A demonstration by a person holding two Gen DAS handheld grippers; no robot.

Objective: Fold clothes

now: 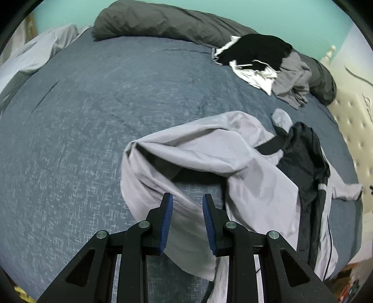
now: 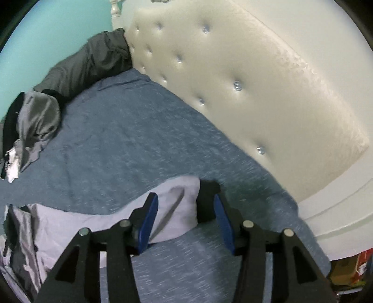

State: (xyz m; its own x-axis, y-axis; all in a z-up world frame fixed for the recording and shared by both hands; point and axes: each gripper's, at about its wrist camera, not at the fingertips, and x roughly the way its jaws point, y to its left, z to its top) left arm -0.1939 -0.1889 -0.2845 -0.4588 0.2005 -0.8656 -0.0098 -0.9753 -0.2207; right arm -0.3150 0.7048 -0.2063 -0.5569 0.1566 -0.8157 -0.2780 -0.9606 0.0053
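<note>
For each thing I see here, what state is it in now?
Light grey jacket: crumpled, unfolded on the bed.
Left gripper: open, jacket fabric between the pads, not pinched.
Right gripper: open over the sleeve.
Clothes pile: heaped, unfolded.
Dark duvet: bunched along the far edge.

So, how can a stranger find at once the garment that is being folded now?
Start at the blue bed cover. Two clothing heaps lie on it: the far one, by the dark pillow, is black, white and grey. The nearer one is the jacket, pale lilac with a dark lining.
</note>
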